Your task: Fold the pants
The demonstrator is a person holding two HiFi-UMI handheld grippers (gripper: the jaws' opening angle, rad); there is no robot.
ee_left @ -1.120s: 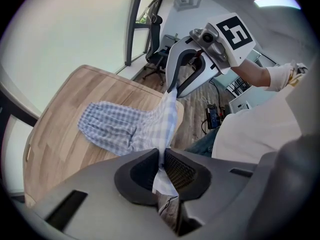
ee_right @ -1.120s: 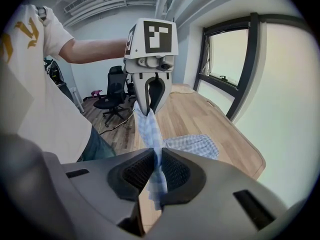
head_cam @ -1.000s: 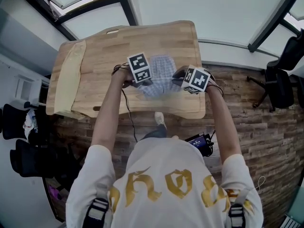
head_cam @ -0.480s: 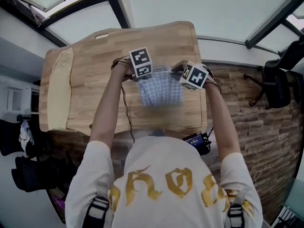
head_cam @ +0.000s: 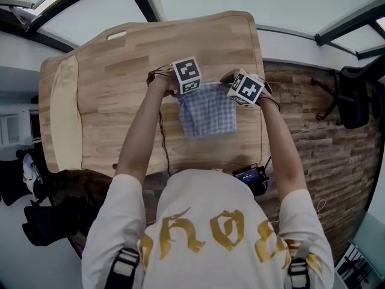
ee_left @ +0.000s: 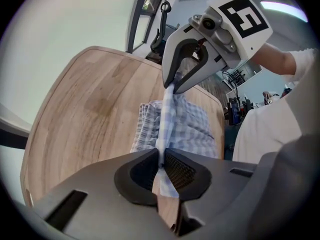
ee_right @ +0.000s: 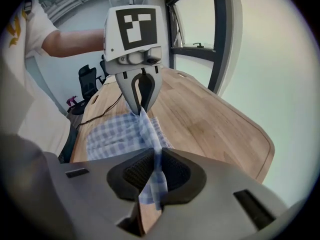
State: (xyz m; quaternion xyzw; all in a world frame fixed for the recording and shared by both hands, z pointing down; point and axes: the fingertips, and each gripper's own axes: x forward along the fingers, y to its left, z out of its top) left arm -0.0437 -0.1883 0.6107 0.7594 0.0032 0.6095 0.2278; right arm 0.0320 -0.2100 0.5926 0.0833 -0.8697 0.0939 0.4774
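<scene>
Pants [head_cam: 207, 110] in blue-and-white check lie folded on the wooden table [head_cam: 114, 71], right of its middle, with their far edge held up off the tabletop. The left gripper [ee_left: 161, 160] has its jaws pinched tight on that edge's left corner. The right gripper [ee_right: 154, 168] is clamped on the right corner, and the cloth is taut between them. A cream cloth [head_cam: 63, 116] lies along the table's left end.

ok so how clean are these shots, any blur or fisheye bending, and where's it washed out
Head view: strong fisheye bows the table edges, and the checked pants look fairly sharp. Left gripper view: dark round vignette, a pale featureless area at left, and the left claw soft up close. Right gripper view: same vignette, pale wash at right, right claw soft.
</scene>
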